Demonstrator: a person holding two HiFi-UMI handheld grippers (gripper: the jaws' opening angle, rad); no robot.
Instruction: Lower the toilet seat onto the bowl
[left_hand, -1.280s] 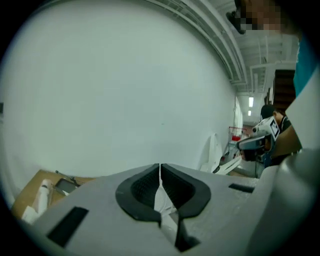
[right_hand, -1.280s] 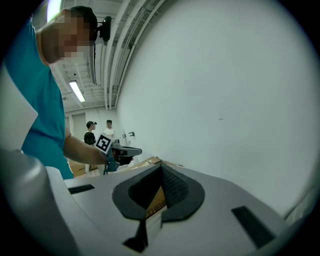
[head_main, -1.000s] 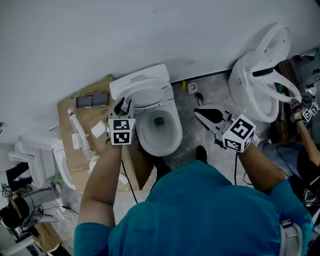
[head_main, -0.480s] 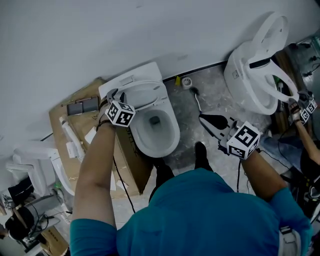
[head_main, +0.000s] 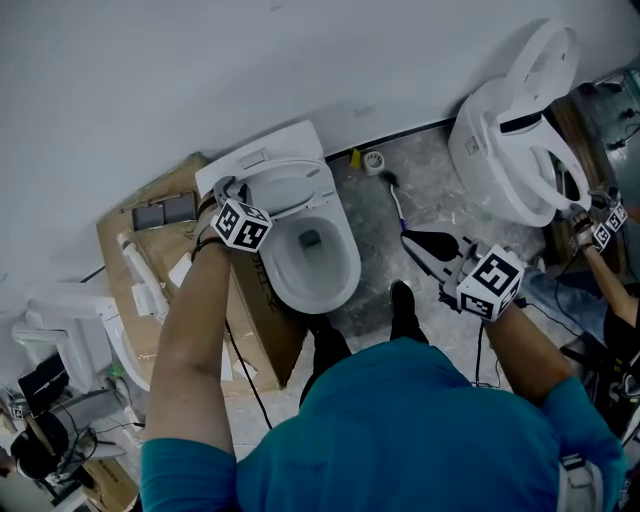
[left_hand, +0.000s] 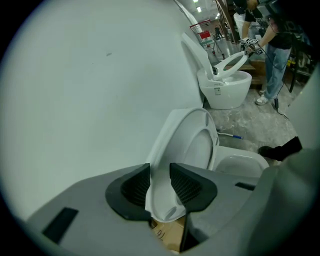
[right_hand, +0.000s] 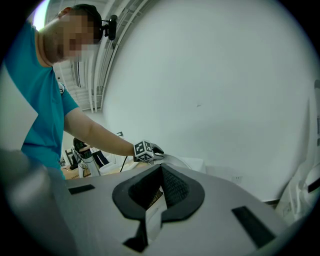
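Observation:
The white toilet stands against the wall with its seat (head_main: 290, 185) raised over the bowl (head_main: 315, 255). My left gripper (head_main: 228, 190) sits at the seat's left edge. In the left gripper view the seat's rim (left_hand: 197, 145) fills the gap of the left gripper (left_hand: 160, 169); its jaws have just been opening, and both pads lie against the rim. The bowl (left_hand: 242, 165) shows behind on the right. My right gripper (head_main: 408, 238) hangs over the floor to the right of the toilet, apart from it. It (right_hand: 161, 167) is shut, tips together, holding nothing.
A cardboard box (head_main: 150, 240) with loose parts lies left of the toilet. A second toilet (head_main: 500, 150) stands at the upper right, where another person's gripper (head_main: 603, 235) works. A third toilet (head_main: 90, 320) is at the far left. My shoes (head_main: 400, 300) are in front of the bowl.
My left gripper has moved from beside the bowl's left rim back to the raised seat's left edge and rolled. The right gripper has shifted slightly.

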